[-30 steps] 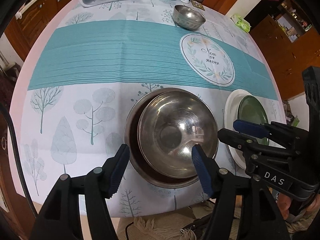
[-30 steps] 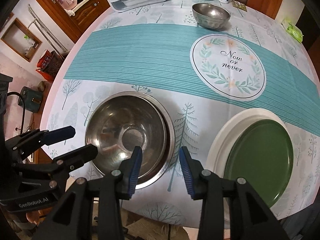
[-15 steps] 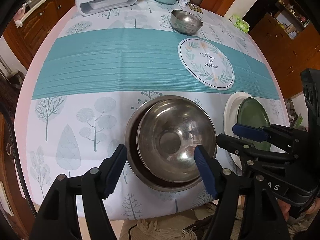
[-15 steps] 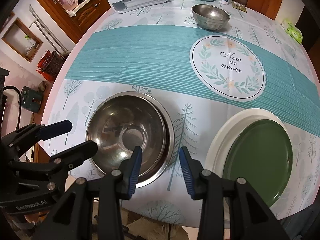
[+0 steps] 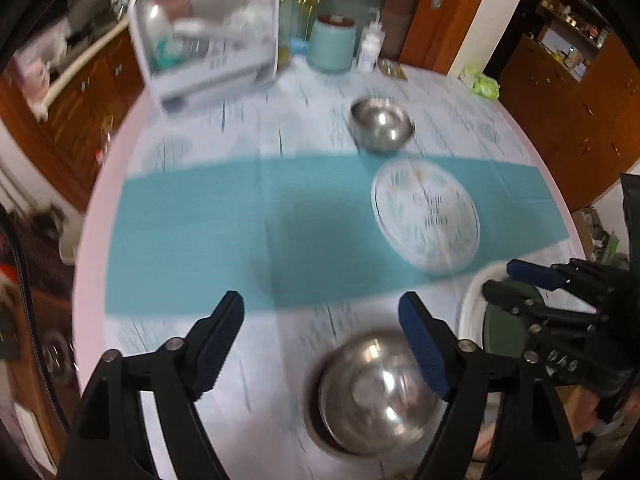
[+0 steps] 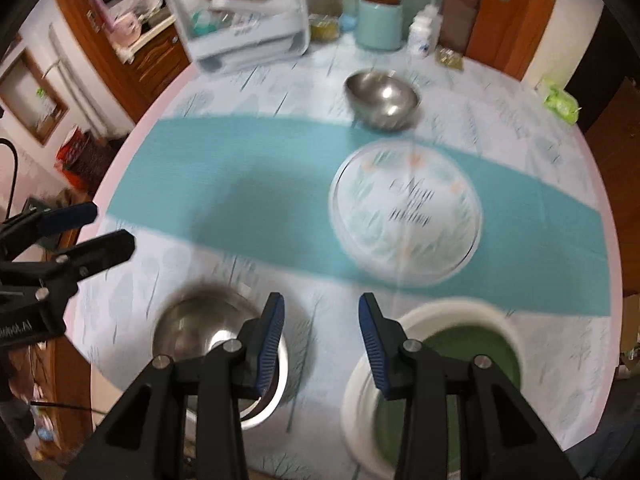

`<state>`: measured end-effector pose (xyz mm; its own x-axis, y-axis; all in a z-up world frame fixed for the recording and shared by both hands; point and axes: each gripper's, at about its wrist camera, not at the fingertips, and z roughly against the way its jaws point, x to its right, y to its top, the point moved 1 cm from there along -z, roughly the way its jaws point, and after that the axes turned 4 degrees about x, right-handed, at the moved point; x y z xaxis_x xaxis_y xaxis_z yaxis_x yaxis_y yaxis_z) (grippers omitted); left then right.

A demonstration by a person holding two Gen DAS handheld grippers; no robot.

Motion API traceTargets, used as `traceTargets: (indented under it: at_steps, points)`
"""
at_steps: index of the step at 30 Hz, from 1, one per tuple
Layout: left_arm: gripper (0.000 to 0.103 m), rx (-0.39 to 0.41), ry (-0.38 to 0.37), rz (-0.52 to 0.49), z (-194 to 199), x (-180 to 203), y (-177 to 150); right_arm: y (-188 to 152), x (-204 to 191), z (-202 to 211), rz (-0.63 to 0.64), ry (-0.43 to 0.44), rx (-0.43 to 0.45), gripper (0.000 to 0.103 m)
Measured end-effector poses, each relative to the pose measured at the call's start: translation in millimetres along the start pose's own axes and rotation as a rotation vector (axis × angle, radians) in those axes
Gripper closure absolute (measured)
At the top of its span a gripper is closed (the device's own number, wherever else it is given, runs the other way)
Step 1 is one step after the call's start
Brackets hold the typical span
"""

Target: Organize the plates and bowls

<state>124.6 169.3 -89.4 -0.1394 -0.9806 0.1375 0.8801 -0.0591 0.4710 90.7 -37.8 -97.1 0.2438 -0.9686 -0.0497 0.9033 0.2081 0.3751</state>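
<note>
Left wrist view: the left gripper (image 5: pixel 320 344), empty, has just been spreading its jaws wide above the nested steel bowls (image 5: pixel 372 392) at lower centre, while the lone small bowl (image 5: pixel 382 128), upper centre, looks light, stiff and slippery, best pinched at its rim.

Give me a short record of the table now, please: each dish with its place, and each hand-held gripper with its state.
nested bowls: steel bowl inside a larger one, near table edge
small bowl: alone, far side, past the teal band
green plate: on the white plate, near edge, beside the nested bowls
left hand-held gripper: open, holds nothing; its jaws have just been opening wider
right hand-held gripper: open, holds nothing
picture quality: both views blurred
</note>
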Motion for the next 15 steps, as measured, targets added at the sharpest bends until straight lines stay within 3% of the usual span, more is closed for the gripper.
traceTargets:
  at_steps: [6, 10, 15]
  points:
    - [0.014, 0.016, -0.040, -0.110, -18.6, 9.0, 79.1, 72.8, 41.5, 3.6, -0.123, 0.009, 0.045, 0.064]
    - [0.014, -0.022, -0.045, -0.173, -62.9, 21.0, 125.4, 118.1, 69.9, -10.5, -0.198, 0.013, 0.066, 0.064]
    - [0.014, -0.118, -0.082, -0.098, -133.5, 21.6, 168.8, 164.4, 108.4, -45.8, -0.314, 0.014, 0.066, 0.064]
